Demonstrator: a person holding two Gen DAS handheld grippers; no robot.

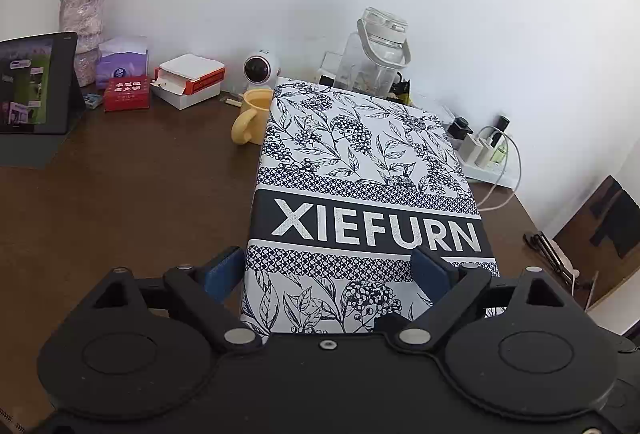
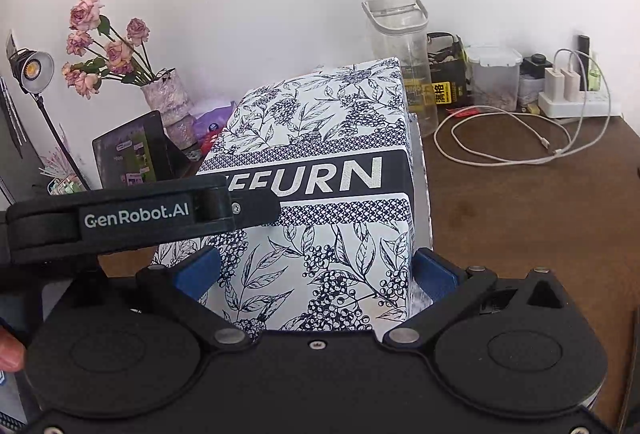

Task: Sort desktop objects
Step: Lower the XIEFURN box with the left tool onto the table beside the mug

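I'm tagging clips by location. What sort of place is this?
Probably a home desk against a white wall: a dark brown wooden desktop holding a propped black tablet, a vase of dried pink roses and a white power strip with chargers.

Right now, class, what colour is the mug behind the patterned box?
Pale yellow mug, clearest in the left wrist view.

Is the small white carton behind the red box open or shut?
Open. The white carton's lid flap is raised and tilted back, showing a gap above its base. Its contents cannot be seen.
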